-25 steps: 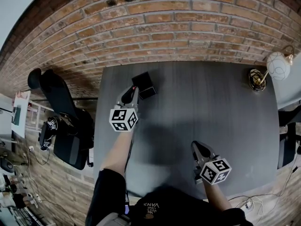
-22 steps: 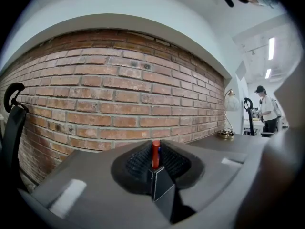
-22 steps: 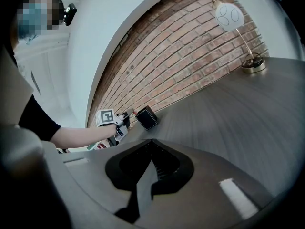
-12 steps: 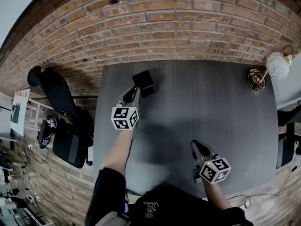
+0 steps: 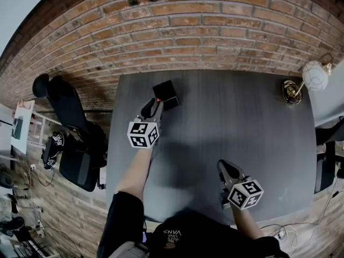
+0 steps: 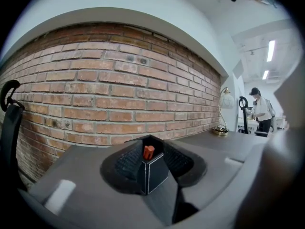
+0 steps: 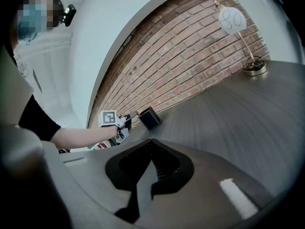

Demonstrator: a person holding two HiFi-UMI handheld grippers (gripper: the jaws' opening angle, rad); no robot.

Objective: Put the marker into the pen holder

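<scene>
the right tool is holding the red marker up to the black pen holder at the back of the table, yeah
No, it is the left tool that holds the red marker up to the black pen holder at the back of the table. The left gripper view shows the marker between its jaws; the right tool is shut on nothing.

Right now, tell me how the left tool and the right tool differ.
The left tool grips the red marker; the right tool holds nothing, its jaws together. The left tool is at the pen holder near the table's far edge; the right tool sits over bare table close to the near edge. Both carry a cube with square markers and point toward the far edge.
</scene>
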